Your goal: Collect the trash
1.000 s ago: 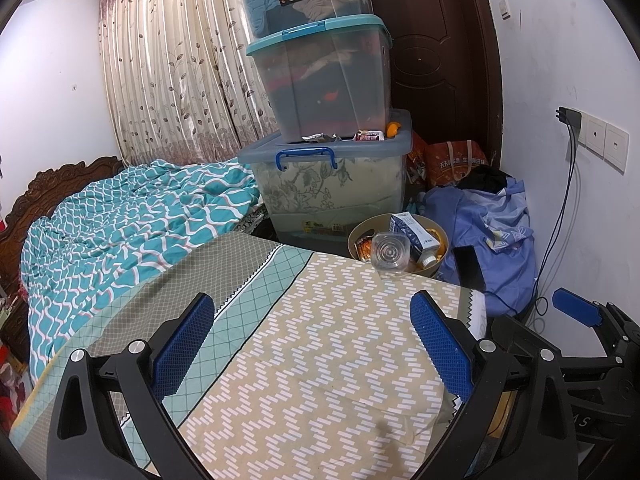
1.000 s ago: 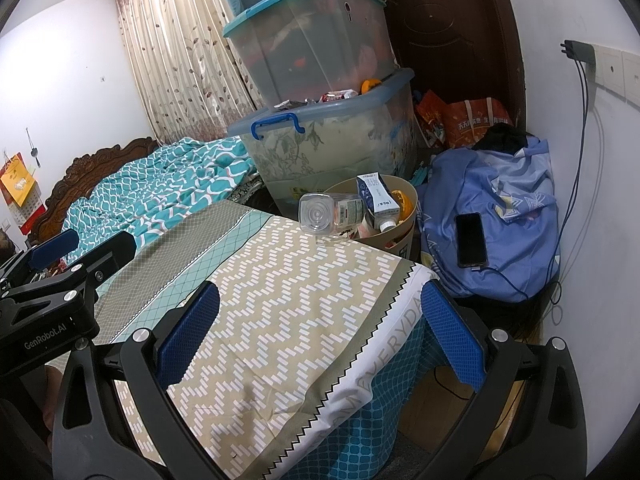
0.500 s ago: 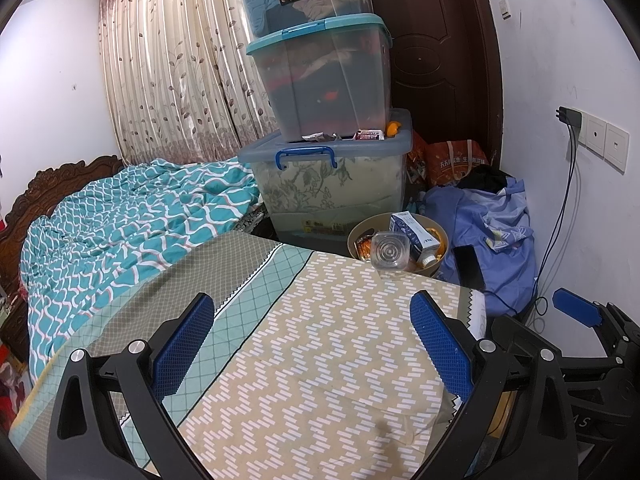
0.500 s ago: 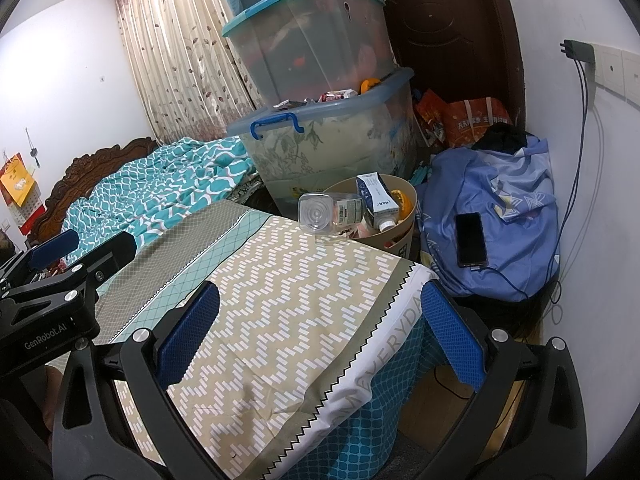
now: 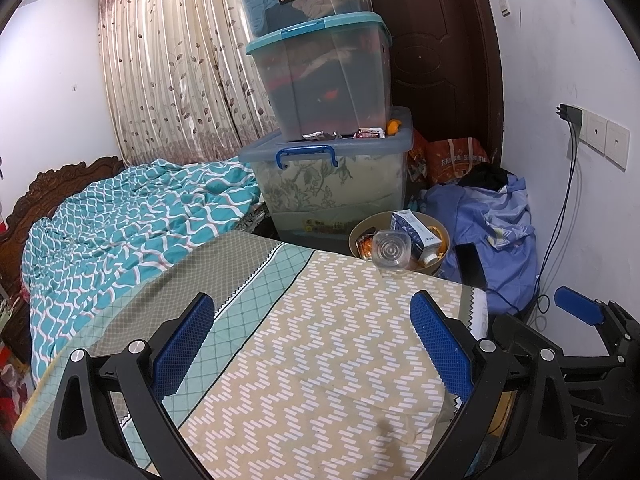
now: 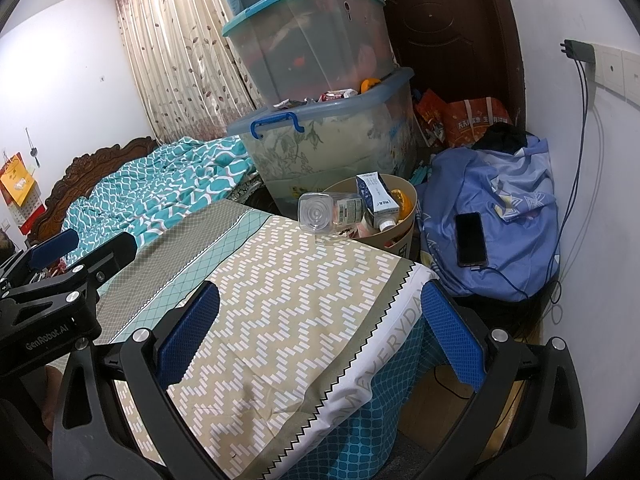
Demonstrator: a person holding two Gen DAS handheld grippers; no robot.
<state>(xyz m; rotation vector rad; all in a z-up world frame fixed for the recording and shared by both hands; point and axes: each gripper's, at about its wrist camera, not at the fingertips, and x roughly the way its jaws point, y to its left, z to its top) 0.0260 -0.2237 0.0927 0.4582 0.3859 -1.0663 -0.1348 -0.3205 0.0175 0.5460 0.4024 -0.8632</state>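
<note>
Both the left gripper (image 5: 310,330) and right gripper (image 6: 320,320) hung over the bedspread (image 5: 320,352) with jaws apart, short of the bin (image 6: 408,216).

Nothing has changed since the earlier pictures.

place: home bedroom | cues: bed (image 5: 132,216), curtains (image 5: 168,72), 3 stacked storage boxes (image 5: 324,80), door (image 5: 436,40)
</note>
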